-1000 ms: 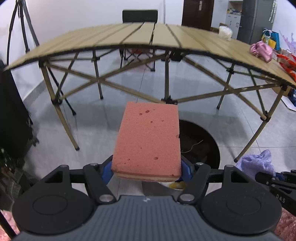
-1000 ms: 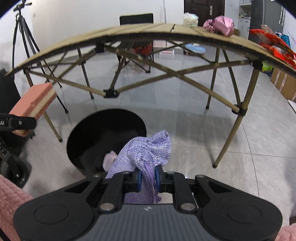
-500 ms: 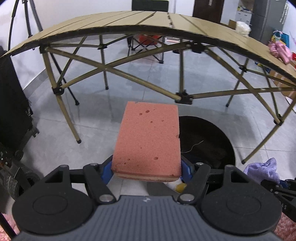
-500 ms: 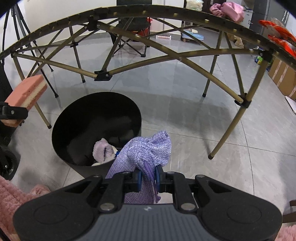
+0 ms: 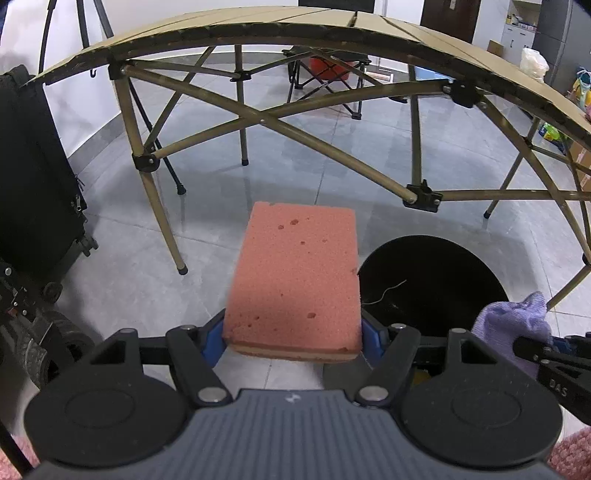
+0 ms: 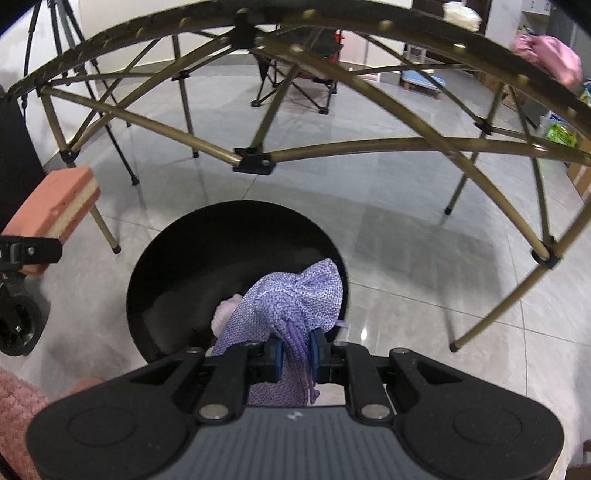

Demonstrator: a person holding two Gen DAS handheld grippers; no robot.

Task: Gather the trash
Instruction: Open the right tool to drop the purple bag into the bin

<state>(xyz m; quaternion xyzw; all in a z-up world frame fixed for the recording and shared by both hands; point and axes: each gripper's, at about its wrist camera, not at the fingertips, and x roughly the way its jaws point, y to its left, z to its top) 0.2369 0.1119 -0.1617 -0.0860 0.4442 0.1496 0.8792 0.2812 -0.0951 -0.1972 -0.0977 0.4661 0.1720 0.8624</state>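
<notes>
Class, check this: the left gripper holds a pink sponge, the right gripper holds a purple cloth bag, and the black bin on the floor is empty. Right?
Not quite. The black bin is not empty: the right wrist view shows a pale pink item inside. The left gripper does hold the pink sponge, the right gripper the purple cloth bag.

The bin mouth gapes unobstructed on bare floor, table legs flanking it, crossbars overhead.

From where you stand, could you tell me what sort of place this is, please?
Probably an indoor room at home: grey tiled floor, a folding camp table with a folding chair behind it, and a black bin.
</notes>
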